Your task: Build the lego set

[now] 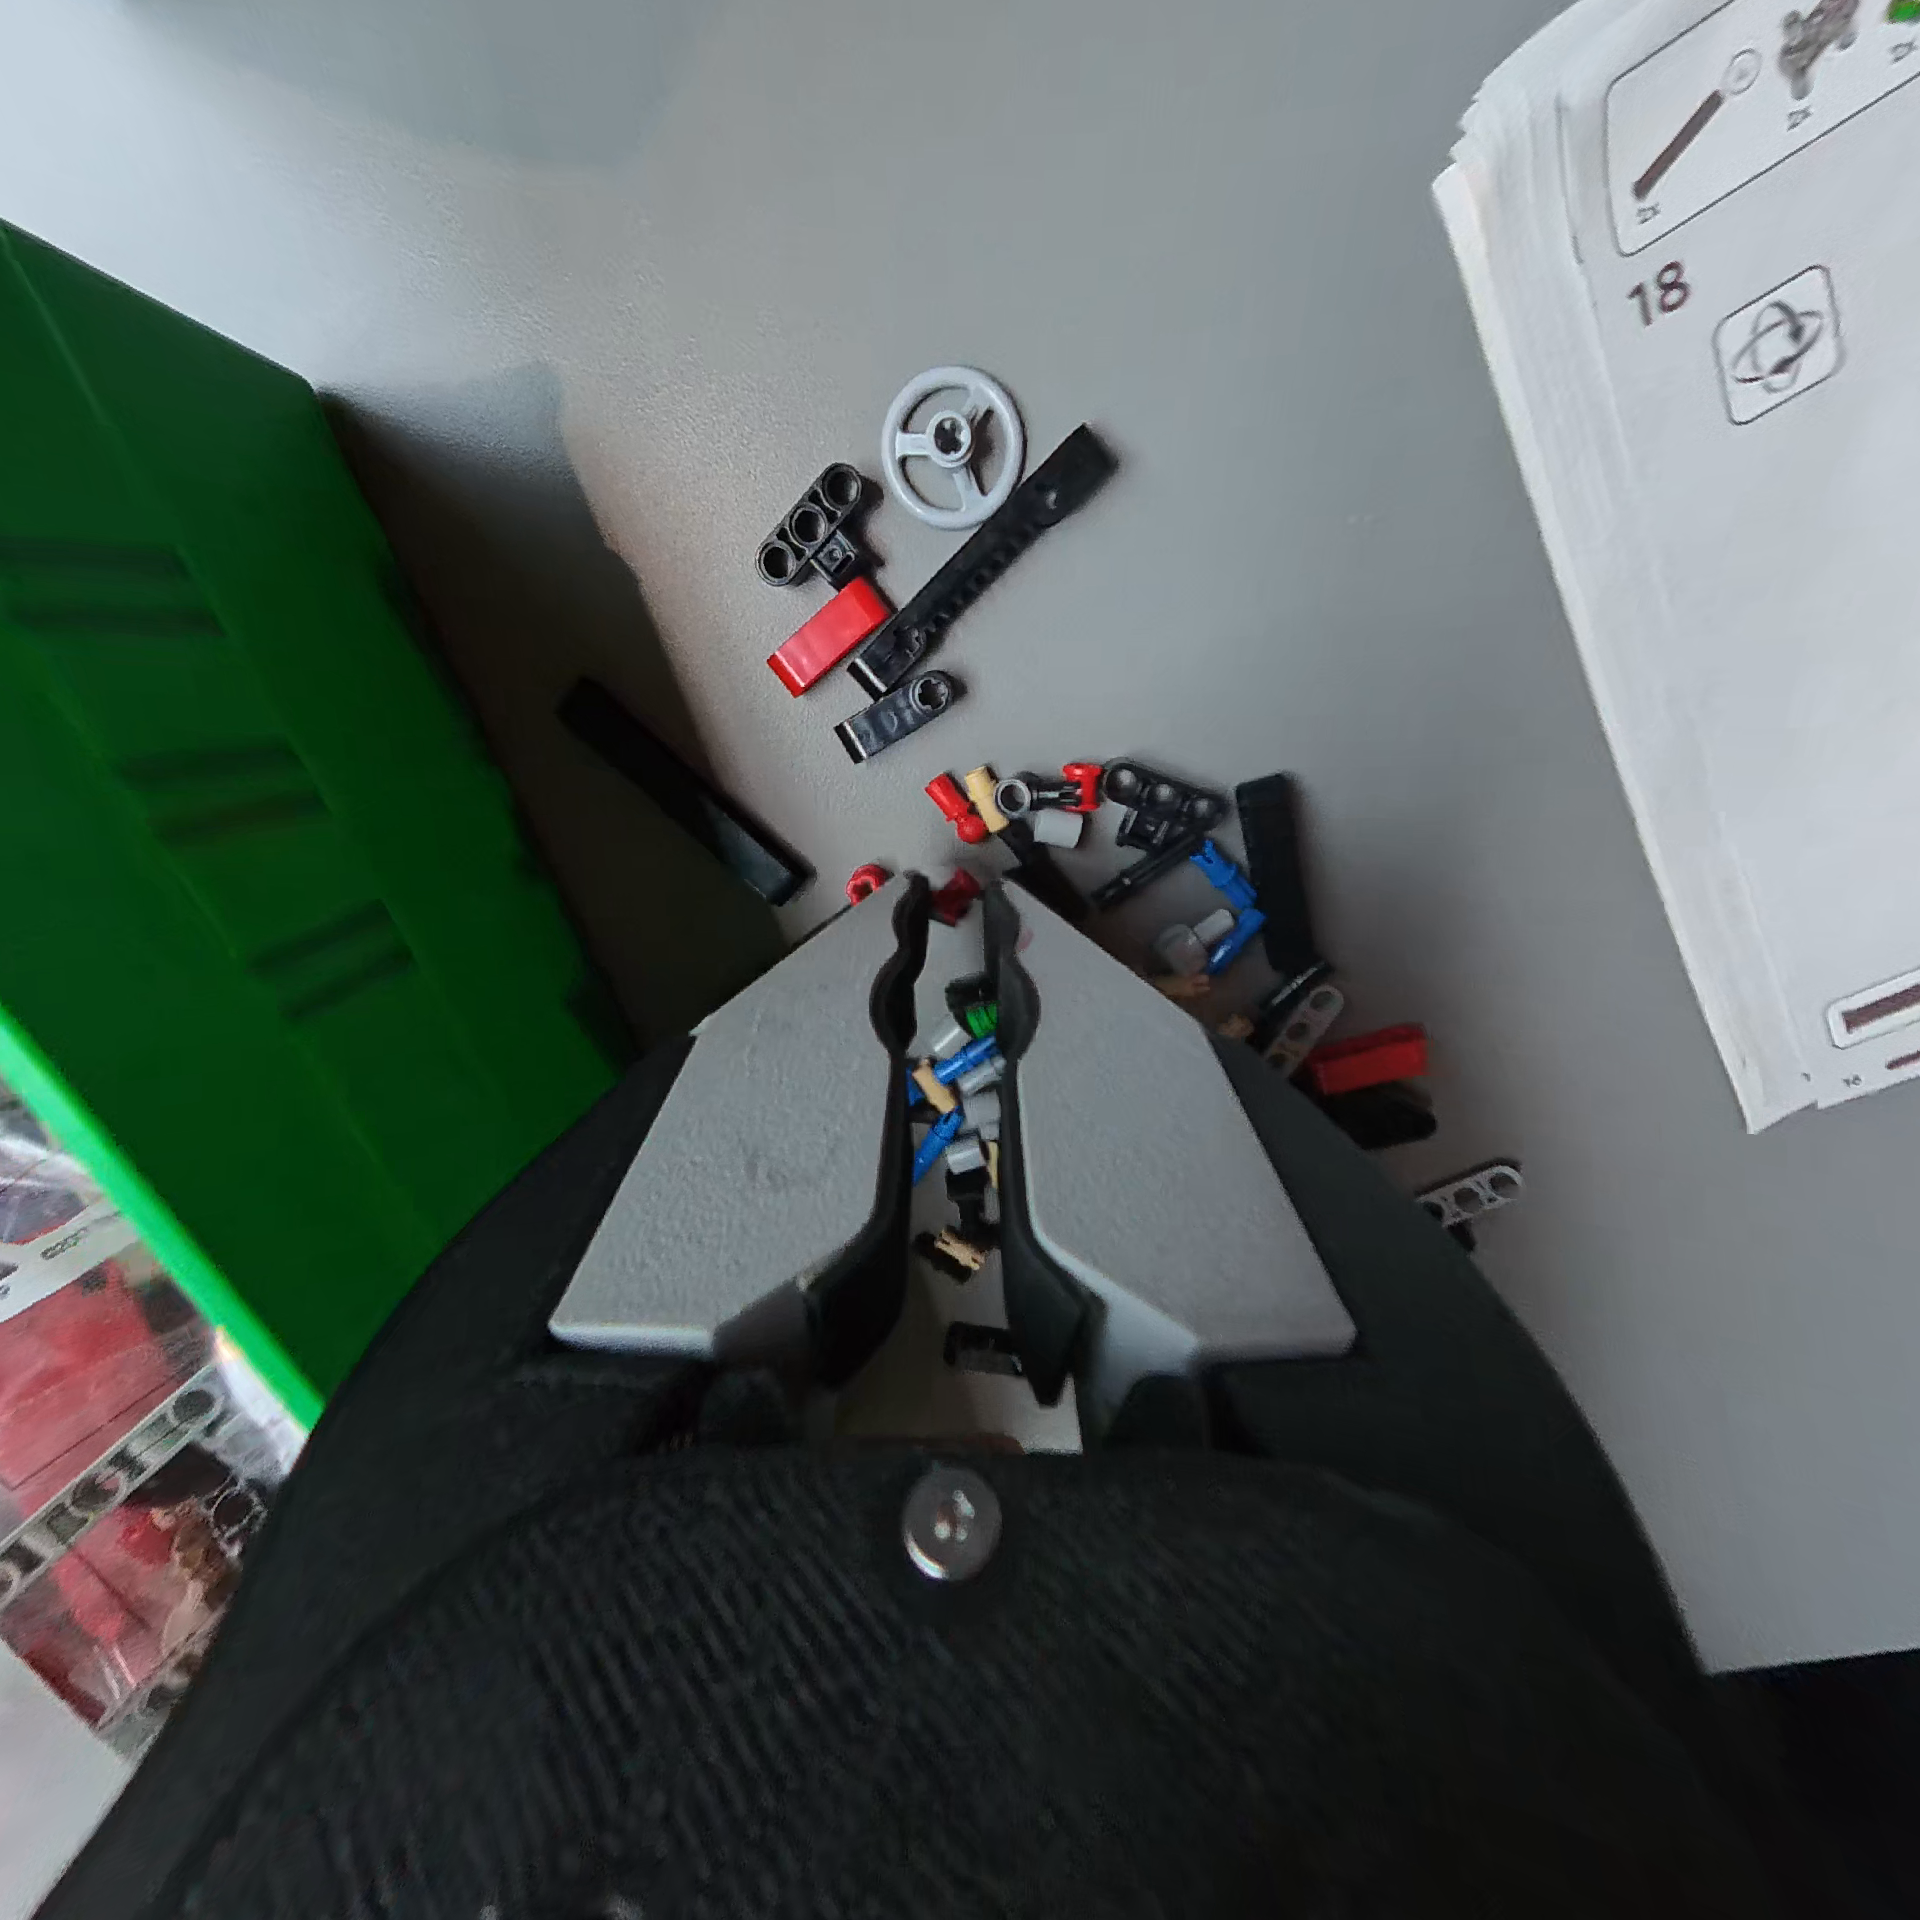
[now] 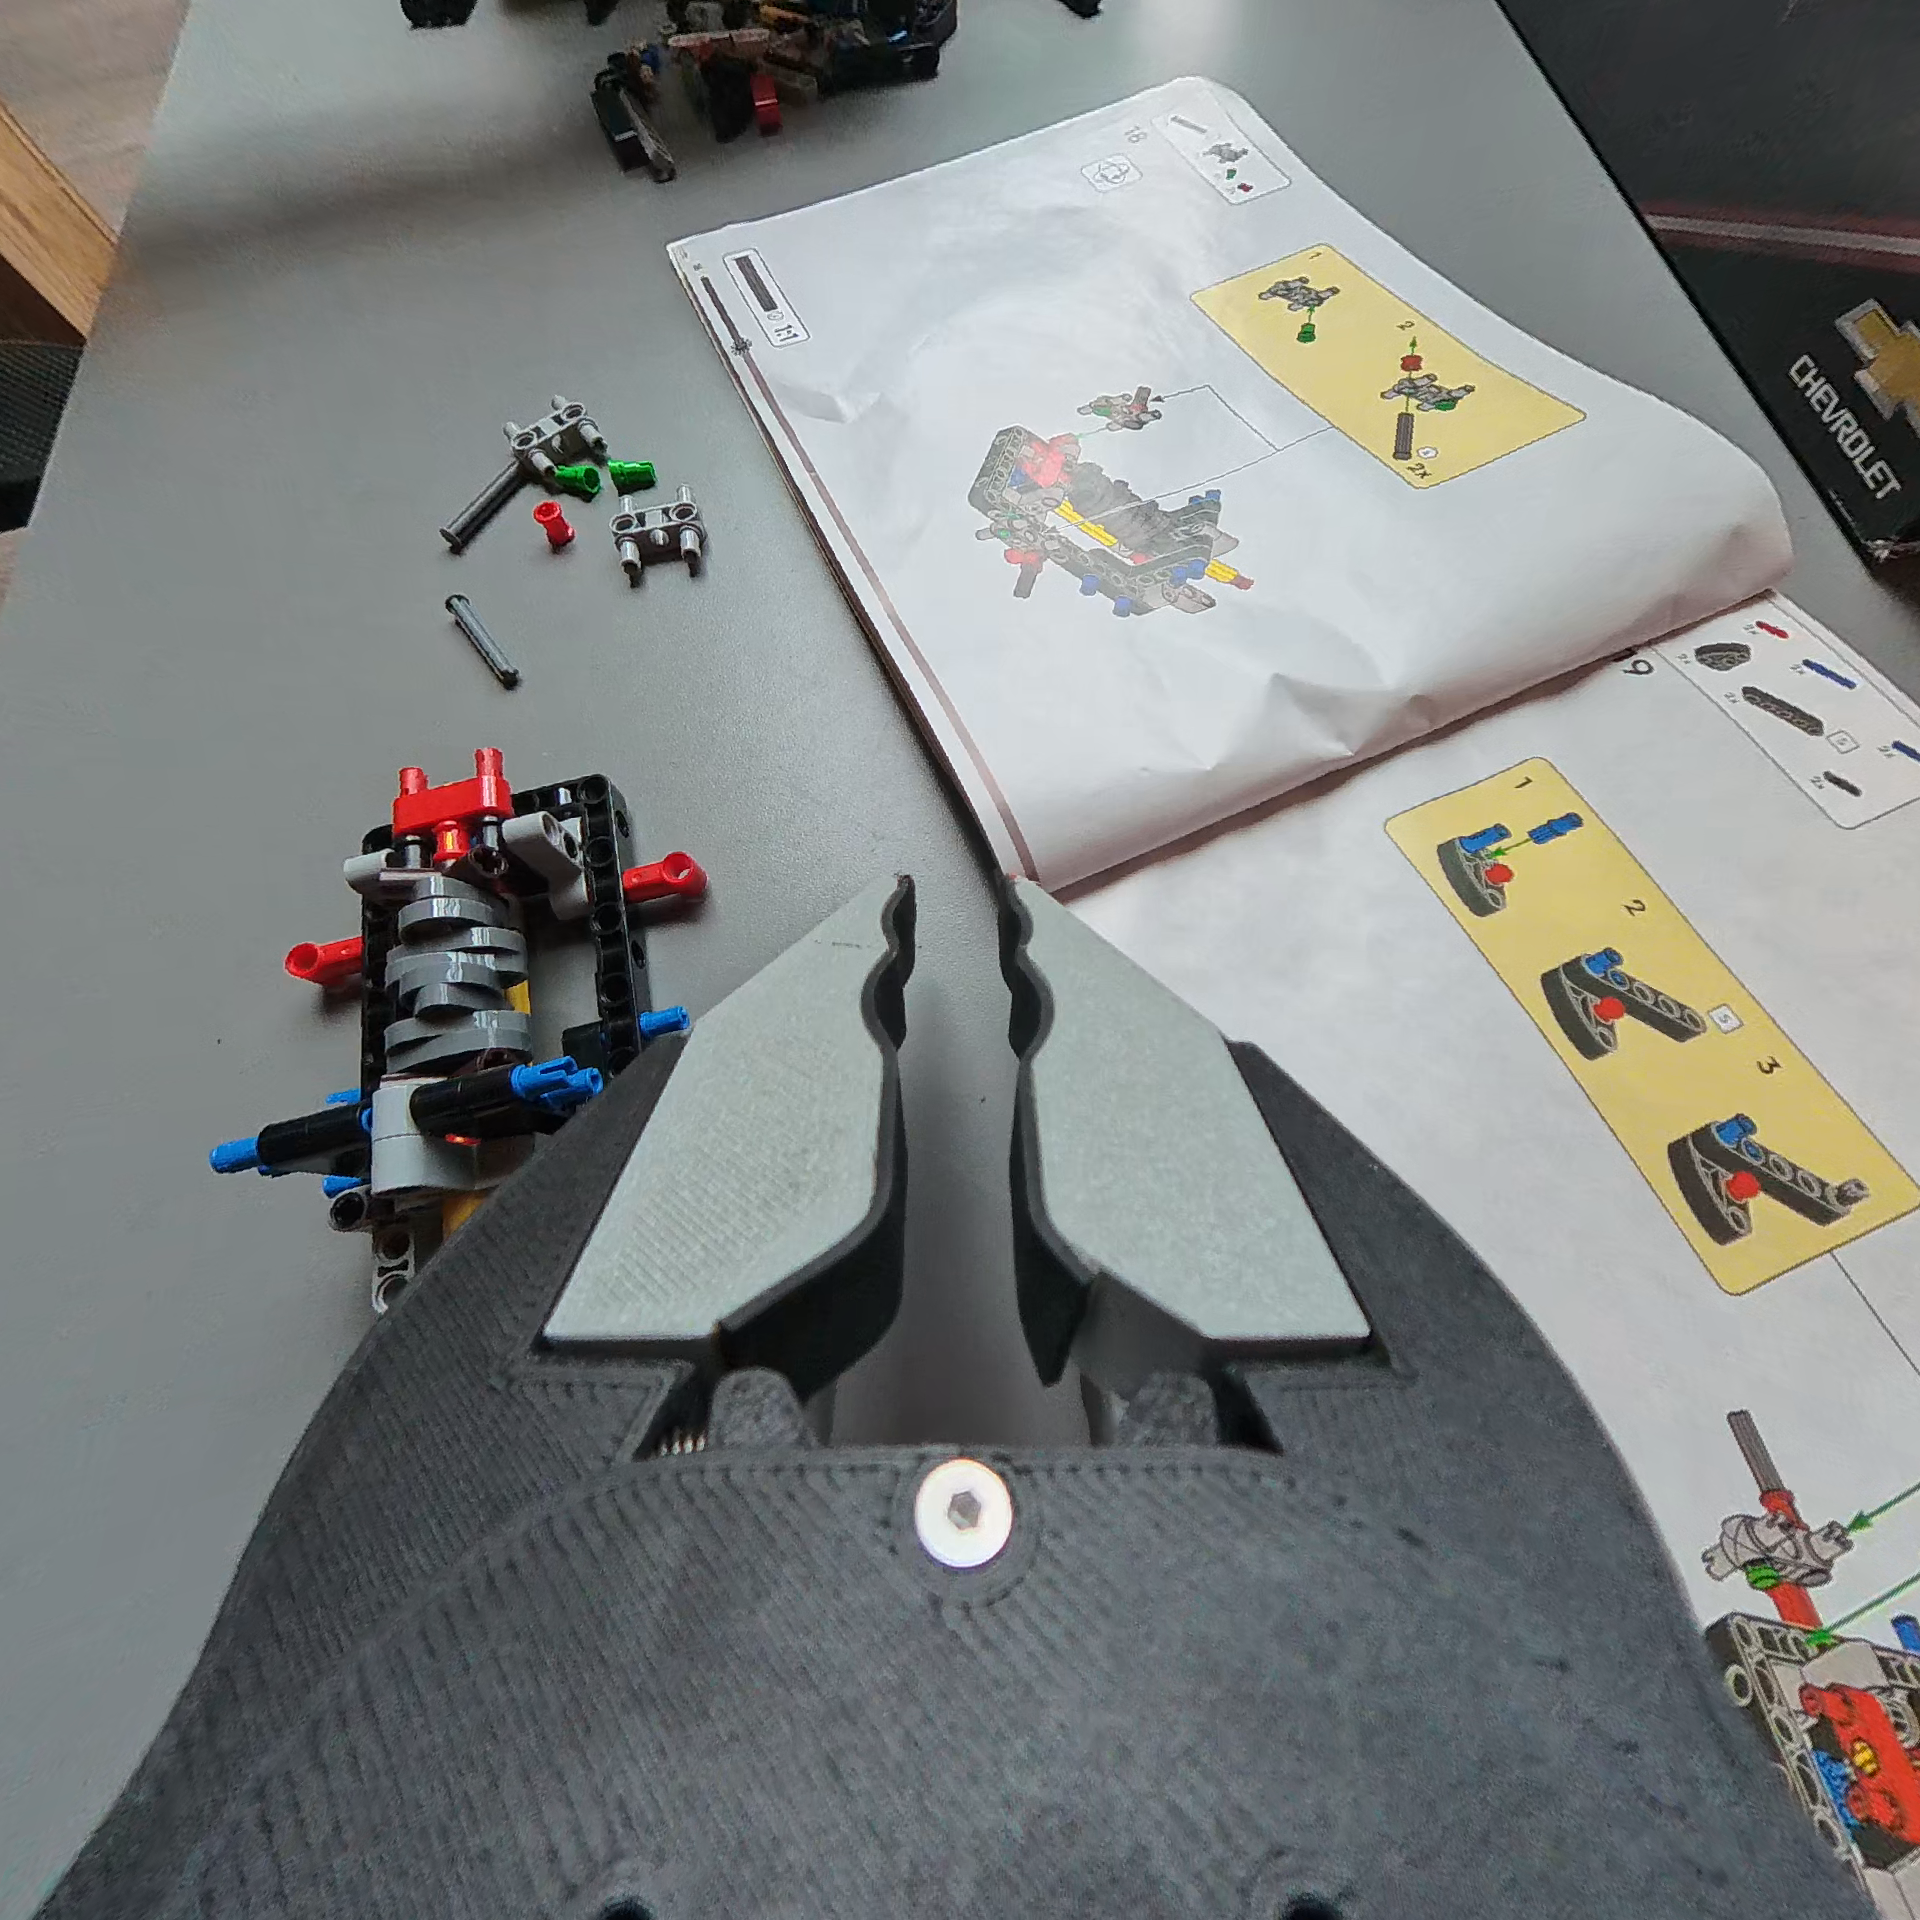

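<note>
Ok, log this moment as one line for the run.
left tool: slightly open, tips at small red piece, grip unclear | right tool: open, empty | partial assembly: on table, untouched | manual: open

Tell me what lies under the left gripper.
Under the left gripper, through the narrow slot between its jaws, a heap of small pins shows: blue, tan, grey, black, one green. The grey fingers hide whatever lies beneath them.

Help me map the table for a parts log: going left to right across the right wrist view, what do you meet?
Partly built lego assembly → small loose parts, grey connectors with green and red pins → right tool, open over the grey table → open instruction booklet → black box.
</note>
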The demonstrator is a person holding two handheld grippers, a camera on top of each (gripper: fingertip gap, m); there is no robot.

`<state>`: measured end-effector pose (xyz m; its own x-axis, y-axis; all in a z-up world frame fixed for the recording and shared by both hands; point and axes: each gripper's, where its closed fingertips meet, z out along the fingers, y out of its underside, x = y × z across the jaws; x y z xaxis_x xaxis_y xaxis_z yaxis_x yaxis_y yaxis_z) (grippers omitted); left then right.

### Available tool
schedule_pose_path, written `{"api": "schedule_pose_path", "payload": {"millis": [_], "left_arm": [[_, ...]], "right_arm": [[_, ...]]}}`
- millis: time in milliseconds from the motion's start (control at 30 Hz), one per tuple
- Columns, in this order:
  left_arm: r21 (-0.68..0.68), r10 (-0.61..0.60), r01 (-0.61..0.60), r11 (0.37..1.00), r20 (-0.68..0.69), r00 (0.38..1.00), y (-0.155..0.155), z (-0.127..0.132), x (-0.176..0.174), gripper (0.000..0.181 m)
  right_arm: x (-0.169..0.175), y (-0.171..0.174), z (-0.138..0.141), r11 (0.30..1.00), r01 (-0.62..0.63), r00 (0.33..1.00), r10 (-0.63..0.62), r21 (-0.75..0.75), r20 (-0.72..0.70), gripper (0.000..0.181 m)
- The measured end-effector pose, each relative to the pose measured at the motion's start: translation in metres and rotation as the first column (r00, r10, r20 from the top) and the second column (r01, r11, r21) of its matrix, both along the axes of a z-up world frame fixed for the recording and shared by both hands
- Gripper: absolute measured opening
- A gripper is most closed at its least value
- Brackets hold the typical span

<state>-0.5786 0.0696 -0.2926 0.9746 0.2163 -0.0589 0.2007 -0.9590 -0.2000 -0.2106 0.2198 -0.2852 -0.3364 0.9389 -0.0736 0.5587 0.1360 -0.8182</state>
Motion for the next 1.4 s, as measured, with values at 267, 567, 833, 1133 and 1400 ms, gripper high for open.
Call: {"api": "schedule_pose_path", "payload": {"millis": [267, 567, 833, 1133, 1400], "left_arm": [[0.169, -0.214, 0.213, 0.962, -0.011, 0.977, 0.013, 0.06, 0.087, 0.008], [0.282, -0.65, 0.607, 0.743, 0.09, 0.754, 0.009, 0.03, 0.299, 0.008], [0.178, -0.684, 0.665, 0.725, 0.084, 0.724, 0.008, -0.002, 0.311, 0.01], [0.193, -0.666, 0.647, 0.738, 0.057, 0.744, 0.008, 0.013, 0.296, 0.015], [0.514, -0.564, 0.494, 0.701, -0.023, 0.825, 0.066, 0.066, 0.256, 0.037]], "right_arm": [[0.0, -0.001, -0.001, 1.0, -0.003, 1.0, 0.003, 0.004, 0.003, 0.012], [0.0, -0.001, -0.002, 1.0, -0.002, 1.0, 0.001, 0.014, 0.005, 0.012], [0.001, 0.0, -0.002, 1.0, 0.002, 1.0, -0.002, 0.025, 0.004, 0.012], [0.001, -0.001, -0.004, 0.999, -0.006, 1.0, 0.006, 0.032, 0.014, 0.011], [0.0, 0.0, -0.002, 1.0, 0.004, 1.0, -0.004, 0.029, 0.005, 0.012]]}}
